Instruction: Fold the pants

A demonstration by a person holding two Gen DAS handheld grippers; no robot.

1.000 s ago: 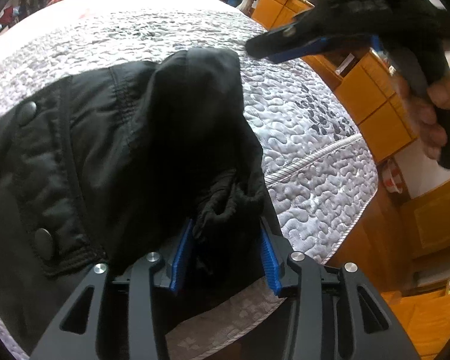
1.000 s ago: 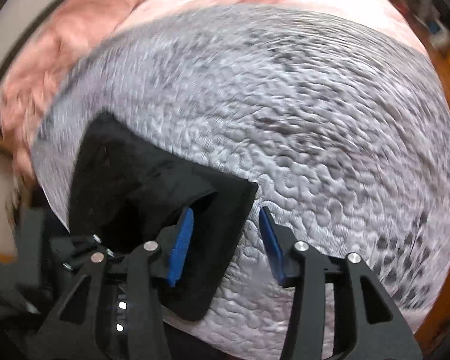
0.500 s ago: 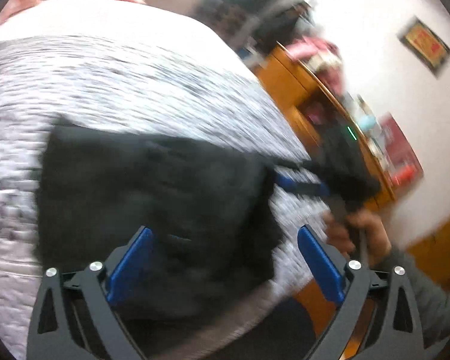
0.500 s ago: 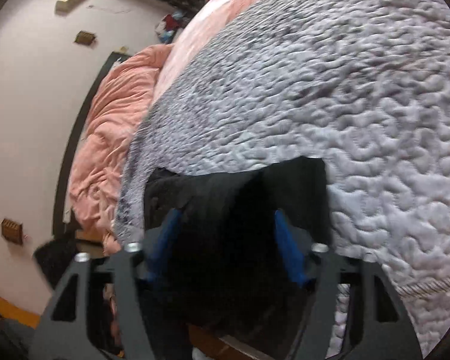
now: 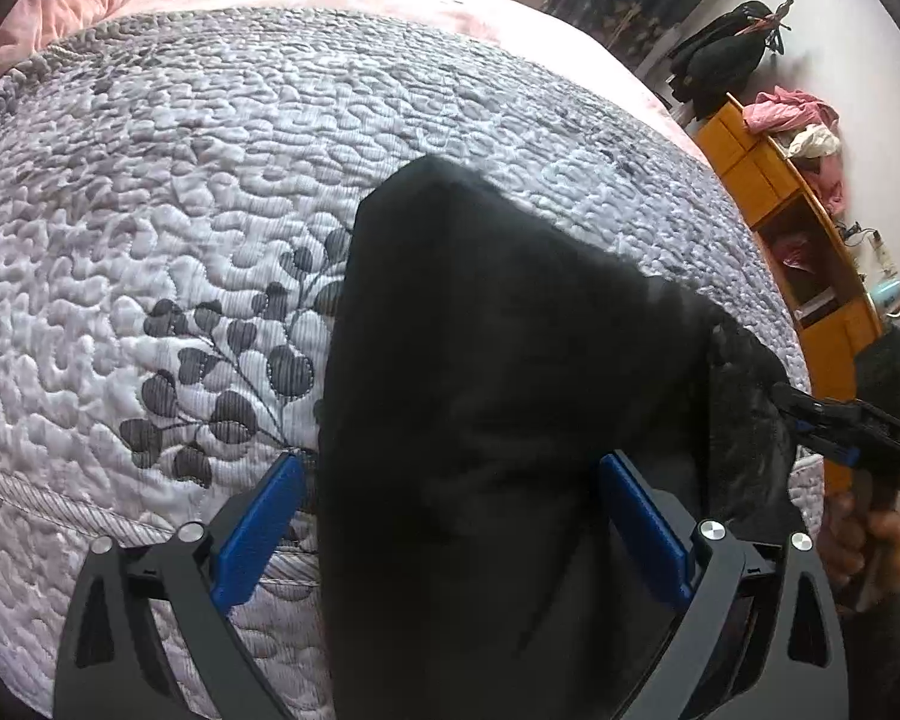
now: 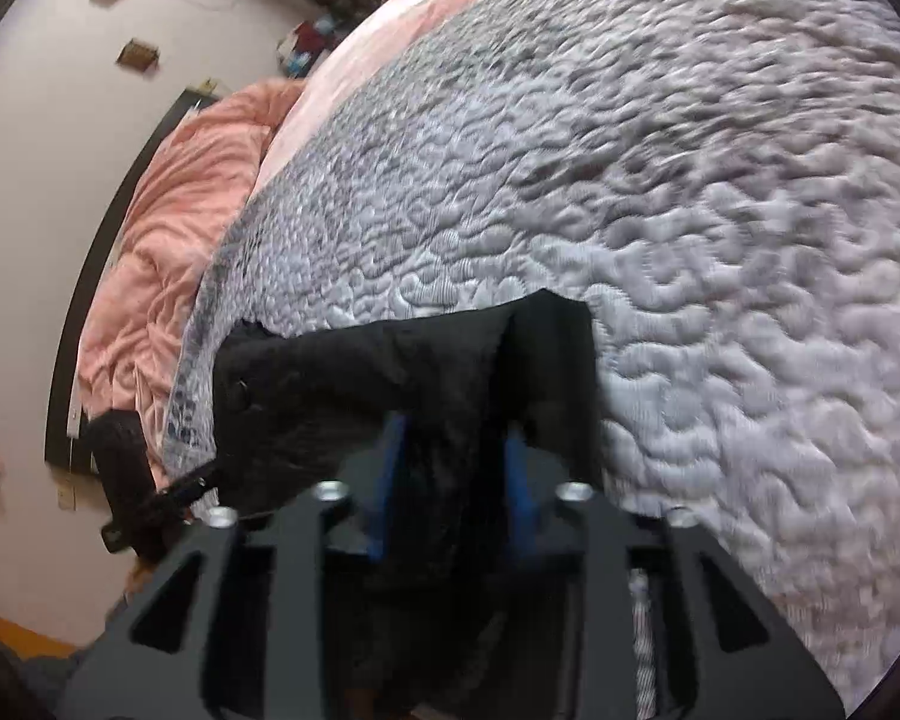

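The black pants lie folded on the grey quilted bedspread near the bed's front edge. My left gripper is open, its blue fingers wide apart on either side of the fabric, which runs between them. My right gripper is shut on a bunched edge of the pants. It also shows at the right of the left wrist view, pinching the pants' right edge.
A pink blanket lies at the head of the bed. An orange wooden shelf unit with clothes on top stands beside the bed on the right. The bedspread's piped edge runs just in front of my left gripper.
My left gripper let go of the pants and opened wide. My right gripper moved onto the pants' edge and closed on it.
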